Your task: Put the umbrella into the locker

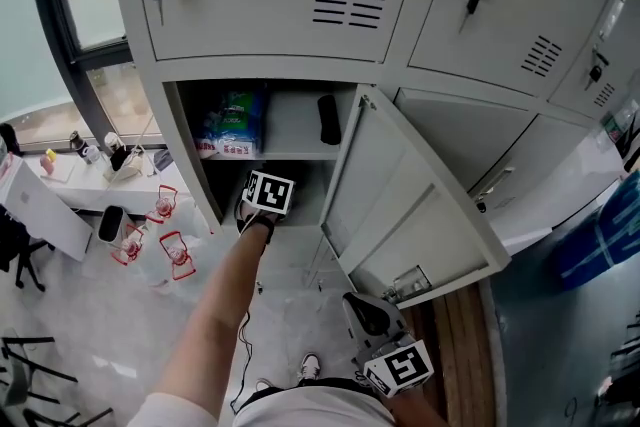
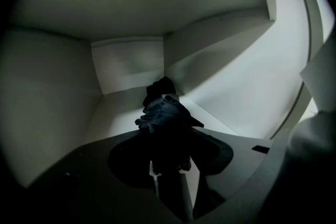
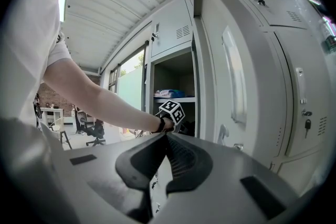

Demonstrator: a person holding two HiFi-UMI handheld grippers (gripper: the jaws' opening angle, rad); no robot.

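Left fingers: the left gripper point(image 2: 170, 157) is partway apart, clamped on the dark folded umbrella point(image 2: 163, 110).
Umbrella: inside the locker's point(image 1: 180, 145) lower compartment, end toward the back corner.
Right fingers: the right gripper point(image 3: 167, 139) is together and empty, beside the open door point(image 1: 420, 205).
Shelf point(image 1: 300, 155) above: packets point(image 1: 232, 125).

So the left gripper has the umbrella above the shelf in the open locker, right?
No, below it: the head view shows the left gripper reaching in under the shelf, so the umbrella is in the open locker's lower compartment.
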